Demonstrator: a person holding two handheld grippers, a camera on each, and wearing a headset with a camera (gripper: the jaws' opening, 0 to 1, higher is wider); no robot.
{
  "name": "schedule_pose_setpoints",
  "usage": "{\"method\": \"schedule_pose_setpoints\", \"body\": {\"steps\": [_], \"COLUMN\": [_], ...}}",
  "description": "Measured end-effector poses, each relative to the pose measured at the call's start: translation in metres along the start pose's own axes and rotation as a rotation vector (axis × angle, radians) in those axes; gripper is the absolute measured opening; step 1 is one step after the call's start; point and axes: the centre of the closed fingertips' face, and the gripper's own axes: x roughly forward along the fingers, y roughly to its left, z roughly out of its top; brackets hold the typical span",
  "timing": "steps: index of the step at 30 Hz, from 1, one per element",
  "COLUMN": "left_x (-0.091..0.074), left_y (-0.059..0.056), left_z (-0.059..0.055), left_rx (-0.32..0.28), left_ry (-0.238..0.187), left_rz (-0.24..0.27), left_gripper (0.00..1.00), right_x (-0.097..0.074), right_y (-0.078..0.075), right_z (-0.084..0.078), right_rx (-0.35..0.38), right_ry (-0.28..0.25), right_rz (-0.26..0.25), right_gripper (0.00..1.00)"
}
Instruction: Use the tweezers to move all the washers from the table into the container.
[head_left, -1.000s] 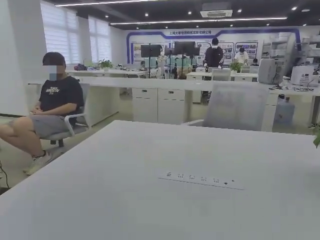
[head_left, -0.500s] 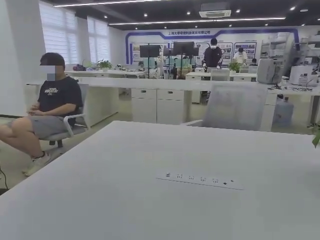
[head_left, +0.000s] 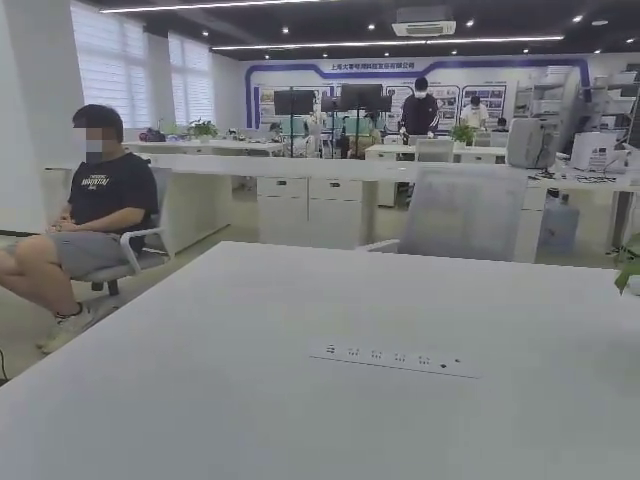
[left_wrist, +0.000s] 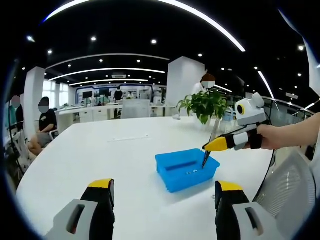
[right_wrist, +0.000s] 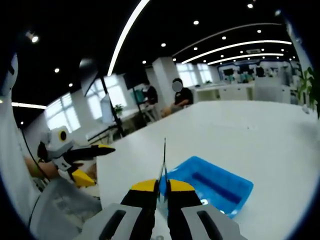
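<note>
- Open-plan office; a broad white table (head_left: 200, 380) carries the work.
- Blue container (left_wrist: 185, 172) sits near the table's edge, within reach of both grippers, a few washers (left_wrist: 191, 172) inside.
- Left gripper (left_wrist: 165, 186) hangs spread wide and empty, likely idle.
- Right gripper (right_wrist: 162, 187) pinches the tweezers (right_wrist: 164, 160), tips down over the container, seemingly to drop a washer.

The bench (head_left: 250, 380) is showing plain white, and the container (left_wrist: 186, 170) on it is showing bright blue. The left gripper (left_wrist: 165, 186) and the right gripper (right_wrist: 163, 186) are both showing yellow tips over grey bodies. The tweezers (right_wrist: 164, 157) are looking dark. A plant (left_wrist: 205, 106) is showing green leaves. A seated person (head_left: 105, 200) is wearing a black shirt with pale lettering and grey shorts.
</note>
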Motion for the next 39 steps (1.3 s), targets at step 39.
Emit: {"method": "schedule_pose_setpoints", "body": {"steps": [39], "left_x": [0.0], "left_y": [0.001], "left_z": [0.0], "left_rx": [0.006], "left_ry": [0.001], "left_rz": [-0.001], "left_gripper": [0.84], "right_x": [0.002], "right_y": [0.017], "right_z": [-0.085], "right_rx": [-0.148], "right_ry": [0.215], "right_rz": [-0.077], "right_gripper": [0.04]}}
